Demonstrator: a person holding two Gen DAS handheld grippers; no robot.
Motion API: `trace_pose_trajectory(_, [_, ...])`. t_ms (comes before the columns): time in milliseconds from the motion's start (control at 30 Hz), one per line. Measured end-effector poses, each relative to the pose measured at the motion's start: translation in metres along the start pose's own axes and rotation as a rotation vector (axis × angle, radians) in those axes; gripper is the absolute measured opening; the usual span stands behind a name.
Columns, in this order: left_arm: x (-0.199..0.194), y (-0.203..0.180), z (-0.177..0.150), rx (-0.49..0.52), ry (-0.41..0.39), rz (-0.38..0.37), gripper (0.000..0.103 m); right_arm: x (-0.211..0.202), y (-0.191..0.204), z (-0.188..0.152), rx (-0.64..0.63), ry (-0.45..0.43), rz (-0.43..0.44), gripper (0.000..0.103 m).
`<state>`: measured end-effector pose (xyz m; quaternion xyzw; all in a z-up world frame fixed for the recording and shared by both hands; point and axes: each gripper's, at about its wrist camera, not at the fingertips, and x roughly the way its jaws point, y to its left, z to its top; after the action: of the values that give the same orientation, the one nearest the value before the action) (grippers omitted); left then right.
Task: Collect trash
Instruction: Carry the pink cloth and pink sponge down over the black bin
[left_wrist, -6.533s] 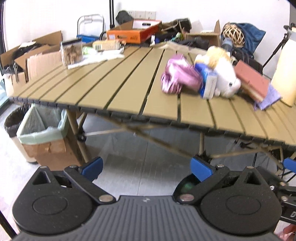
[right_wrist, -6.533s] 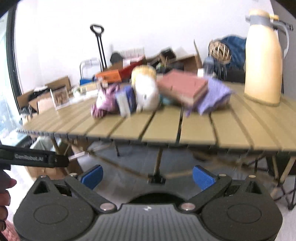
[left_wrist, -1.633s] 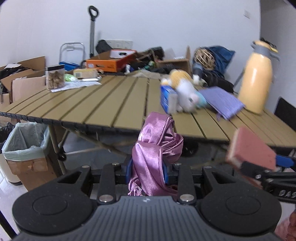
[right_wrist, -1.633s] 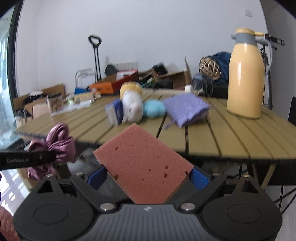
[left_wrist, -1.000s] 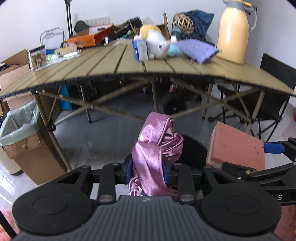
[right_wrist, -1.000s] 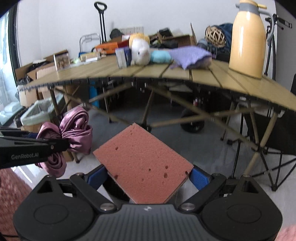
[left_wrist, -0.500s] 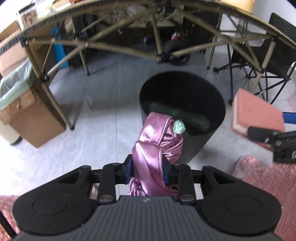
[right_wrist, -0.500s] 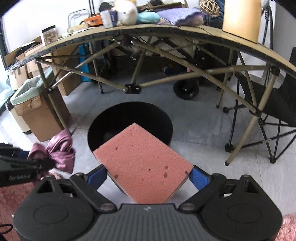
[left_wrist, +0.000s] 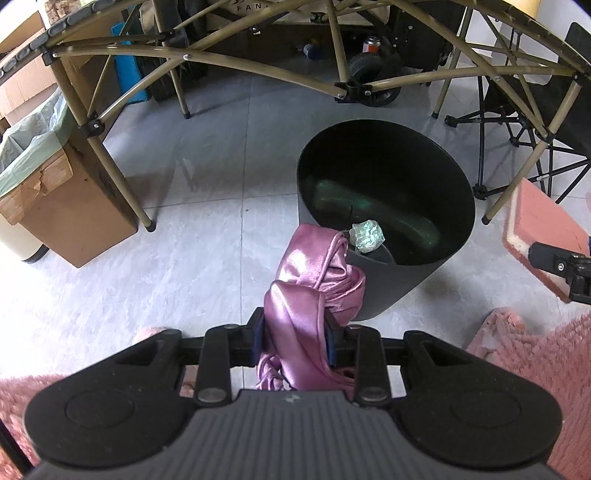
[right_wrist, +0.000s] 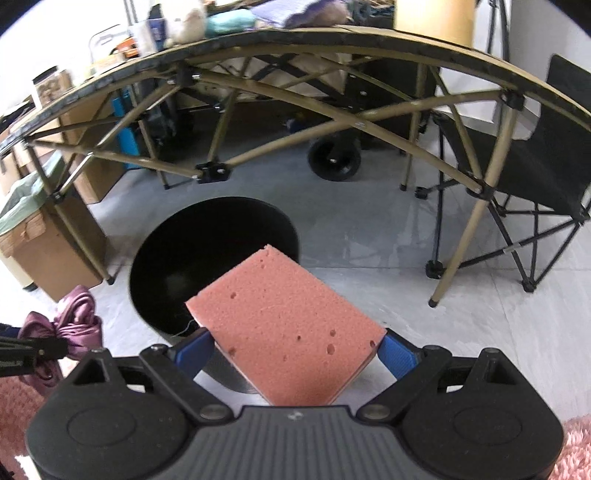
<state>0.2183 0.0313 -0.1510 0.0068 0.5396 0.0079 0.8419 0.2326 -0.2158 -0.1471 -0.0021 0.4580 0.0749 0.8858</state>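
Note:
My left gripper (left_wrist: 294, 341) is shut on a crumpled purple satin cloth (left_wrist: 308, 288), held just in front of the near rim of a black round bin (left_wrist: 436, 177) on the floor. A small pale green wad (left_wrist: 366, 232) lies inside the bin. My right gripper (right_wrist: 293, 349) is shut on a pink sponge (right_wrist: 284, 325), which hangs over the near edge of the same bin (right_wrist: 166, 258). In the left wrist view the sponge (left_wrist: 543, 229) shows at the right, beside the bin. In the right wrist view the cloth (right_wrist: 70, 317) shows at the left.
The folding table's tan frame (left_wrist: 340, 85) arches over the floor behind the bin. A cardboard box with a green liner (left_wrist: 55, 177) stands at the left. A black folding chair (right_wrist: 528, 173) stands at the right. A pink shaggy rug (left_wrist: 535, 347) lies under me.
Both grippers have sunk and tipped down toward the bin. The bin now looks larger and closer in both views, and the tabletop has slid up out of the left wrist view.

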Motion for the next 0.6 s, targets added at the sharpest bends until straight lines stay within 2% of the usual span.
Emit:
trace_pose_trajectory(133, [0.002, -0.007, 0.013, 0.016, 0.010, 0.029, 0.031, 0.006, -0.016, 0.002, 0.054, 0.006, -0.022, 0.095])
trace_pose_trajectory(600, [0.013, -0.046, 0.067, 0.061, -0.008, -0.025, 0.031, 0.021, -0.051, 0.003, 0.160, 0.026, -0.074, 0.095])
